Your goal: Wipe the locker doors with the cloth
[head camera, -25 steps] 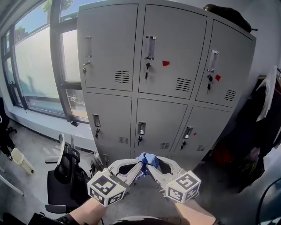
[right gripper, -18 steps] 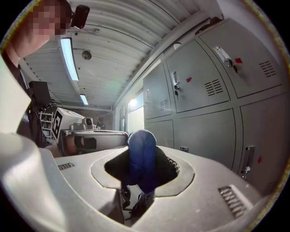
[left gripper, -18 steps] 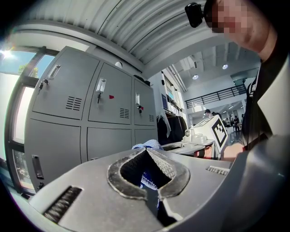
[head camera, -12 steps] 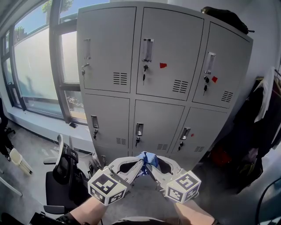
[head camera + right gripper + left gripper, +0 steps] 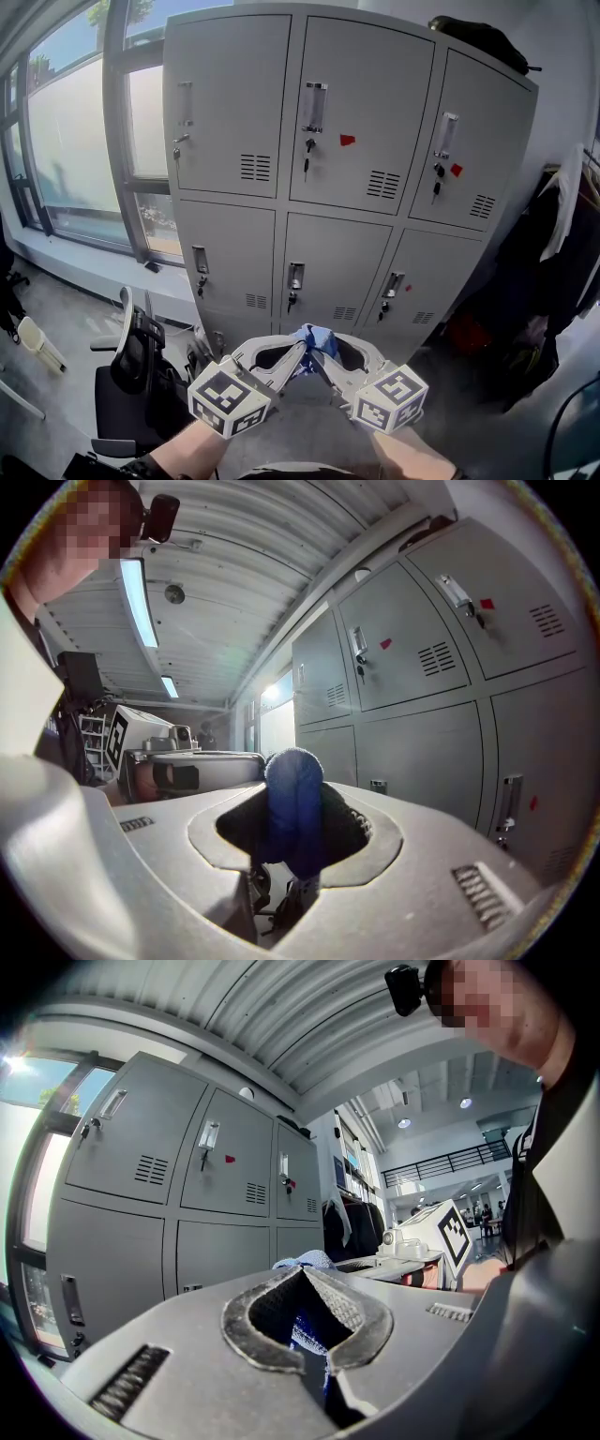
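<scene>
Low before a bank of grey locker doors (image 5: 337, 258), two hand-held tools meet tip to tip. The left tool (image 5: 298, 356) and right tool (image 5: 322, 358) each clamp the same bunched blue cloth (image 5: 315, 336), held clear of the doors. A black office chair (image 5: 131, 361) stands at lower left, near a window (image 5: 80, 141).

Chair (image 5: 139, 364) left of lockers (image 5: 339, 253)

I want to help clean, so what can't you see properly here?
Crumpled blue cloth: bunched between left gripper and right gripper, every view; full size hidden.
Red stickers on the grey metal locker doors: too small to make out, head view.
Bottom locker row's base: behind both grippers, head view.
</scene>
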Demonstrator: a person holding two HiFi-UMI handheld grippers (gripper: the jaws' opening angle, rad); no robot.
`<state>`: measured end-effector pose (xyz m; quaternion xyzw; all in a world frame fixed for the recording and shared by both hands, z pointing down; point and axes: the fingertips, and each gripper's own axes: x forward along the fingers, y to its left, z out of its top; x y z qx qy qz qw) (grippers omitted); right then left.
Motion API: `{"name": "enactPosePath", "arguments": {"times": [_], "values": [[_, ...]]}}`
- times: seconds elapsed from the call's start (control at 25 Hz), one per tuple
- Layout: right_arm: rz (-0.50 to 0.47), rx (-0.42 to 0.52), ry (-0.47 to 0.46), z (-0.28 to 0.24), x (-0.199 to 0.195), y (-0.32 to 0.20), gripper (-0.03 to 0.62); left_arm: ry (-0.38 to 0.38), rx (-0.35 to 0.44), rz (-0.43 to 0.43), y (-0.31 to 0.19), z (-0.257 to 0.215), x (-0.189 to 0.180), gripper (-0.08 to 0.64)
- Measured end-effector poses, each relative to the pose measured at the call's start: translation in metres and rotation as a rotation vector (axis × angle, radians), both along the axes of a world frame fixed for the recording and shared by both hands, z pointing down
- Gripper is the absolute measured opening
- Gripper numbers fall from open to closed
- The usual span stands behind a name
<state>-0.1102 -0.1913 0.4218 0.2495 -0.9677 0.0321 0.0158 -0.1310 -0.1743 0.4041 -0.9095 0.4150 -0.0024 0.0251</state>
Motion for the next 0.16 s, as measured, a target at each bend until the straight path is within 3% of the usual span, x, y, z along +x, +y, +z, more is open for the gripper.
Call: {"name": "enactPosePath", "arguments": {"times": [0.16], "values": [[-0.006, 0.001, -0.003, 0.0013, -0.0003, -0.0009, 0.155, 0.003, -0.003, -0.002, -0.0009, 0.0006, 0.0001, 0.007]]}}
